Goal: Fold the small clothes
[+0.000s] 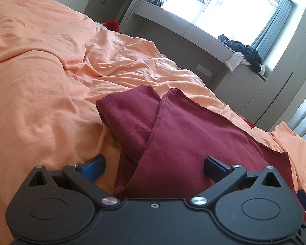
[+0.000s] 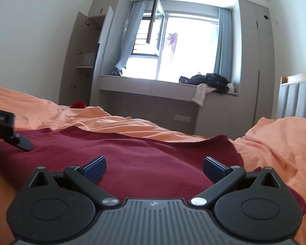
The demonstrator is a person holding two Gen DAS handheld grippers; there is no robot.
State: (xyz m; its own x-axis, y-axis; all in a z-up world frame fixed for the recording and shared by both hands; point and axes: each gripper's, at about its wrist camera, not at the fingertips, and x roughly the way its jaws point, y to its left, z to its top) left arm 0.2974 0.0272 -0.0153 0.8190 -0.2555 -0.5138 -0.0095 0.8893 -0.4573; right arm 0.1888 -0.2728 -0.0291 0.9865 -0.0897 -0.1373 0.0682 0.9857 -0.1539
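A dark red garment [image 1: 193, 143] lies on an orange bedsheet [image 1: 40, 81], partly folded: in the left wrist view one flap crosses over another, the upper flap's hemmed edge running diagonally from near the camera up to a rounded corner. The left gripper [image 1: 155, 169] hovers low over the near edge of the garment with its jaws spread wide; the blue pads [image 1: 92, 168] stand well apart and nothing is pinched between them, the cloth only lying beneath the gap. In the right wrist view the same garment [image 2: 132, 155] spreads flat and broad across the sheet [image 2: 275, 143], its far edge slightly wavy. The right gripper [image 2: 154, 169] is likewise fully spread, pads clear of the cloth, holding nothing. At the left edge of that view a black part of the other gripper [image 2: 10, 130] reaches over the garment's left side; whether it touches the cloth cannot be told. Beyond the bed a window ledge [image 2: 153, 81] carries a heap of dark clothes [image 2: 206, 81] with a pale piece hanging over the edge. A small bright red item [image 2: 78, 104] sits at the far side of the bed. Grey-blue curtains [image 2: 224, 40] frame the window.
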